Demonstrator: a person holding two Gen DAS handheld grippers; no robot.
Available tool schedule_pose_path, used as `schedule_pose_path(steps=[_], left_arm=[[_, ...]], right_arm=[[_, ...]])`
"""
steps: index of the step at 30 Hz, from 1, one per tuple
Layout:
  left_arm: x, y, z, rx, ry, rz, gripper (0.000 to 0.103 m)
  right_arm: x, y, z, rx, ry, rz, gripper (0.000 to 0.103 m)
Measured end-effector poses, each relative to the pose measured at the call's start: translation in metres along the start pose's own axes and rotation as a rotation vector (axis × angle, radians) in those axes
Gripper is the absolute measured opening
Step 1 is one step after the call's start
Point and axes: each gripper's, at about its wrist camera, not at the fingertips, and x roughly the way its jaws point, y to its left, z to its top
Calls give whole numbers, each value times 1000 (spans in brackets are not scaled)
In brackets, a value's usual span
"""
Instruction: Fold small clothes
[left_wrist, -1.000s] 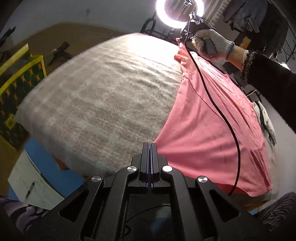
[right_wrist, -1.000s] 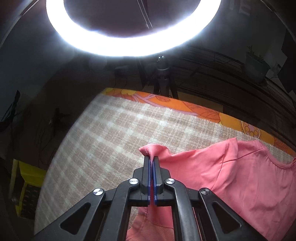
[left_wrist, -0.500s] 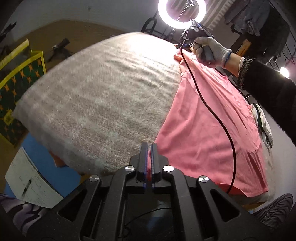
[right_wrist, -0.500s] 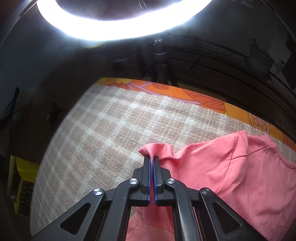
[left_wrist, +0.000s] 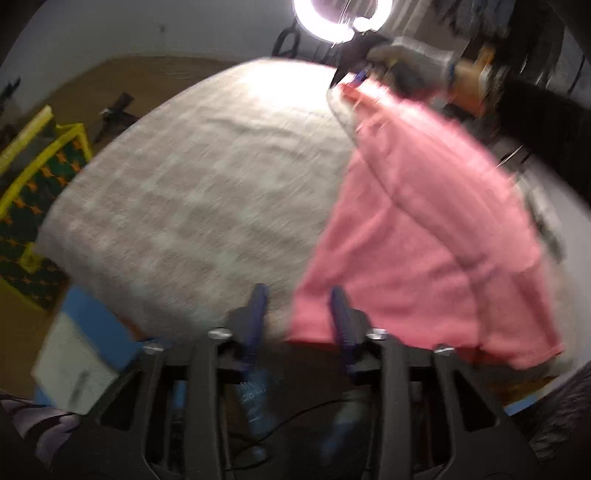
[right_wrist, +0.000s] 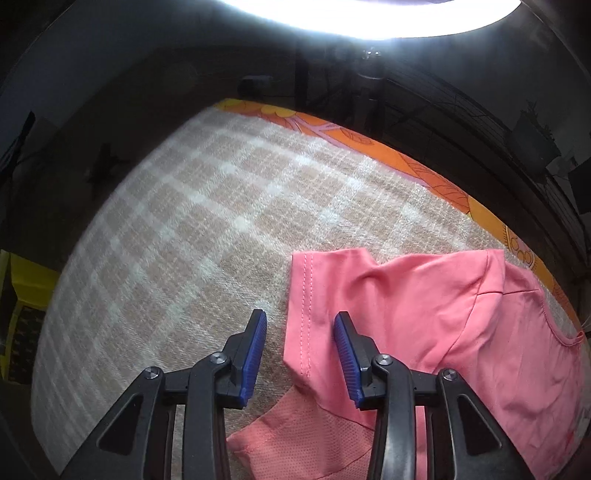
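Both tongs stand wide, nothing between the pads. Left tongs (left_wrist: 298, 314): blue pads spread, the near hem corner of the pink T-shirt (left_wrist: 424, 236) lying between and just beyond them, on the bed; the view is motion-blurred, so I can't tell if a pad touches cloth. Right tongs (right_wrist: 300, 345): spread, the stitched sleeve (right_wrist: 332, 295) lying loose in the gap, not gripped.

Largest to smallest, as I read it:

1. Bed w/ checked blanket (right_wrist: 192, 236) carries everything. Orange patterned sheet (right_wrist: 399, 155) shows along its far edge in the right wrist view.
2. T-shirt lies flat on the right part of the blanket, the left part bare. Long axis runs from the hem at the left tongs away to the shoulder end at the right tongs, i.e. roughly along the left tongs' line of sight. In the left wrist view the gloved right hand (left_wrist: 410, 62) sits at the far end of the garment, under the ring light (left_wrist: 341, 16).
3. Sleeve: hem stitching runs near-parallel to the right tongs' pads, body of the shirt and neckline (right_wrist: 565, 332) off to the right of them. A mesh-textured pink layer (right_wrist: 314, 428) shows beneath the sleeve; appears to be the reverse side or a lower layer, can't confirm.

Judgement: each tongs is at its own end of the left edge, so the right is nearer the sleeve and the left nearer the hem. Any lengthwise fold would carry this edge rightward across the axis. Sleeve is limp and slightly rumpled; expect it to sag if picked at one point.
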Motion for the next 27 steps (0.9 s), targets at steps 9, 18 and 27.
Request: schedule_pose_path(steps=[9, 18, 27], left_arm=[[-16, 0, -1, -13, -66, -94, 39], [-1, -36, -6, 153, -30, -16, 13], [-3, -22, -7, 92, -28, -61, 0]], right_arm=[[-11, -11, 7, 58, -20, 41, 46], [-1, 5, 7, -6, 37, -35, 37], [-3, 3, 7, -79, 22, -95, 0]])
